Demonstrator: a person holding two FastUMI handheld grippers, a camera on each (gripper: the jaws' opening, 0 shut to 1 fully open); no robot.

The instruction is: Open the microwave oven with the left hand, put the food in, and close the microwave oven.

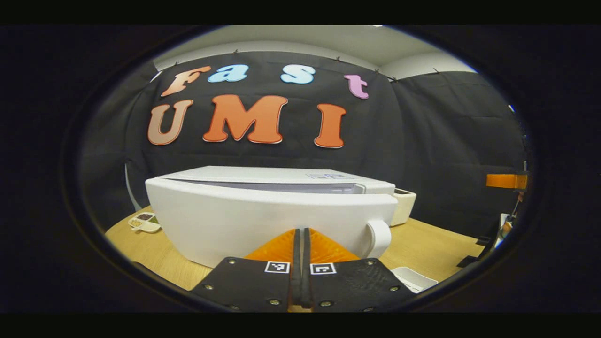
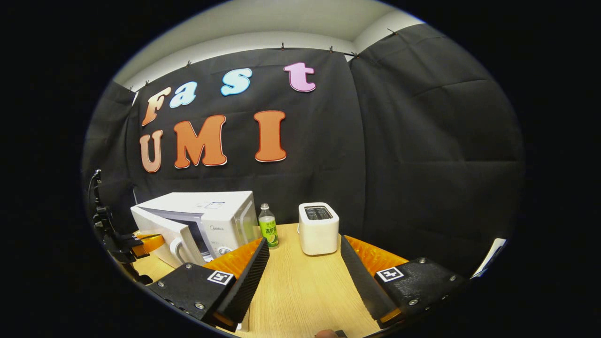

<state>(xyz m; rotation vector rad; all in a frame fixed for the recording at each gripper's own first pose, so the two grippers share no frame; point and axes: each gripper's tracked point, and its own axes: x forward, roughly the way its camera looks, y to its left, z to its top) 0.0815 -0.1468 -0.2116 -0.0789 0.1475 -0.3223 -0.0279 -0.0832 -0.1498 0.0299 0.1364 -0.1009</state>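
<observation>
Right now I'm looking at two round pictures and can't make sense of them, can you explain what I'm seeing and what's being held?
A person holds a two-finger gripper in each hand, each carrying its own fisheye camera. The left gripper view looks past the left gripper, fingers together and holding nothing, at the white microwave with its door partly open. The right gripper view shows the right gripper open and empty above a wooden table. On the table stand the microwave, a green bottle and a white toaster.

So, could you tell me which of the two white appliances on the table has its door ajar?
The microwave, left of the green bottle: its door is swung partly out. The toaster on the right has only top slots.
</observation>
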